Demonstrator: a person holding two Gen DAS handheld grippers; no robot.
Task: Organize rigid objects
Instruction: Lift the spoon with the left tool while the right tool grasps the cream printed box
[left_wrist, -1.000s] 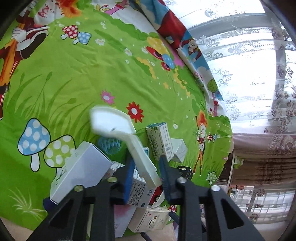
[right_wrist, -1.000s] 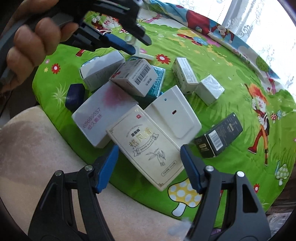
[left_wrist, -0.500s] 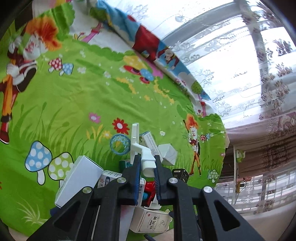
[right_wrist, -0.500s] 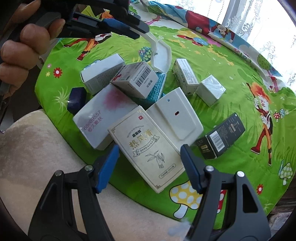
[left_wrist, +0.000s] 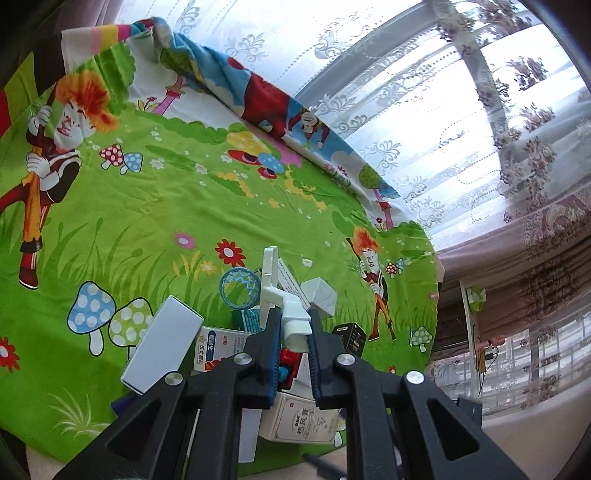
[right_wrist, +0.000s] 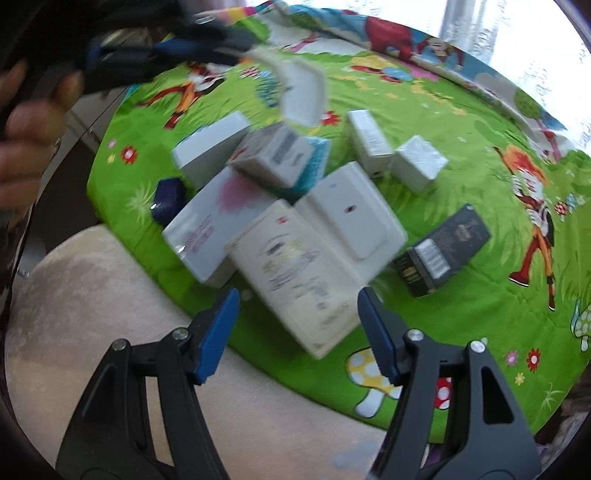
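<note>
While the left gripper (left_wrist: 292, 329) clamps a white plastic piece (left_wrist: 275, 291) by its stem, that piece stands clear of the pile, its flat plate edge-on at twelve o'clock from the pads. In the right wrist view the same piece (right_wrist: 301, 90) hangs blurred at eleven o'clock, above the boxes, with the person's hand (right_wrist: 26, 125) at nine o'clock on the left gripper's handle.

On the green cartoon cloth (right_wrist: 461, 110) the boxes lie in a loose heap. A cream box (right_wrist: 295, 273) with printed lettering sits nearest the right gripper (right_wrist: 297, 326), whose jaws stand wide and are closing, one pad on either side of the box's near corner; contact is not visible. Touching it at one o'clock lies a white tray (right_wrist: 351, 218) with a raised panel. A white box with a pink smear (right_wrist: 218, 225) lies at ten o'clock of the cream box, a navy box (right_wrist: 168, 197) beyond it. A barcode box (right_wrist: 275, 157) rests tilted on a teal box (right_wrist: 314, 166), and a long white box (right_wrist: 212, 147) lies at their nine o'clock. Apart from the heap are a narrow white box (right_wrist: 369, 142), a small white box (right_wrist: 419, 162) and a black box (right_wrist: 443, 251). All boxes are shut; their contents cannot be told.

A blue ring (left_wrist: 238, 288) lies on the cloth beside the heap.
</note>
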